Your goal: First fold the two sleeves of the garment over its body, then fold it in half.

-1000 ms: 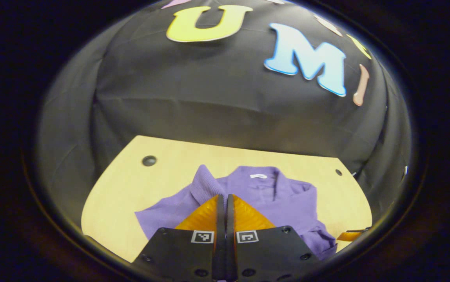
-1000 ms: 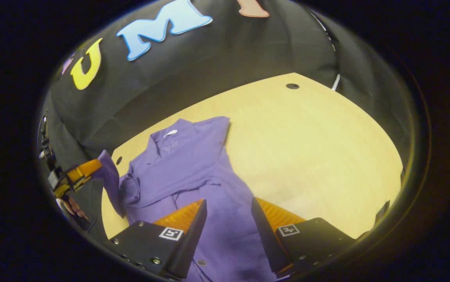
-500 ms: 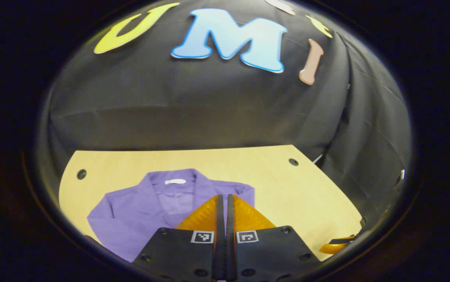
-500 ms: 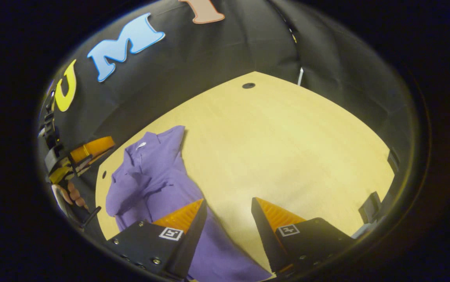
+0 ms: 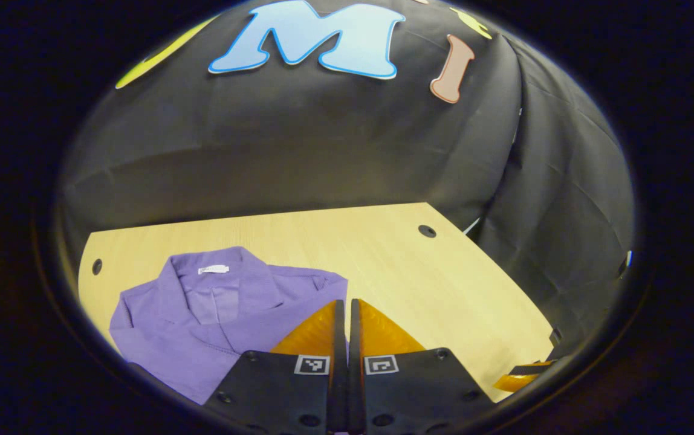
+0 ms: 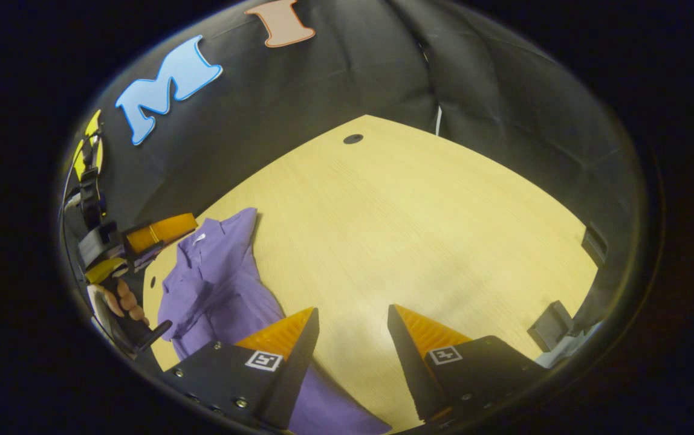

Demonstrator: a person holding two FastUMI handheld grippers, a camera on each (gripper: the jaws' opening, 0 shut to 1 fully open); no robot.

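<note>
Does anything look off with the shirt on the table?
The shirt lies rumpled near the table's left edge, creased across the chest rather than flat. Nothing looks torn or spilled.

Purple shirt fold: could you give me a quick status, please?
Left gripper shut, nothing visibly held. Right gripper open above bare table. Purple shirt flat, sleeves folded in. Nothing in the way.

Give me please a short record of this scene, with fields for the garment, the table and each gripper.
garment: purple shirt, collar toward the booth wall, lying on the table
table: light wood, with small round holes
left gripper: fingers closed together, nothing visible between them, raised above the shirt's edge
right gripper: fingers apart, nothing held, over the table beside the shirt
hand: holding the left gripper's handle
</note>
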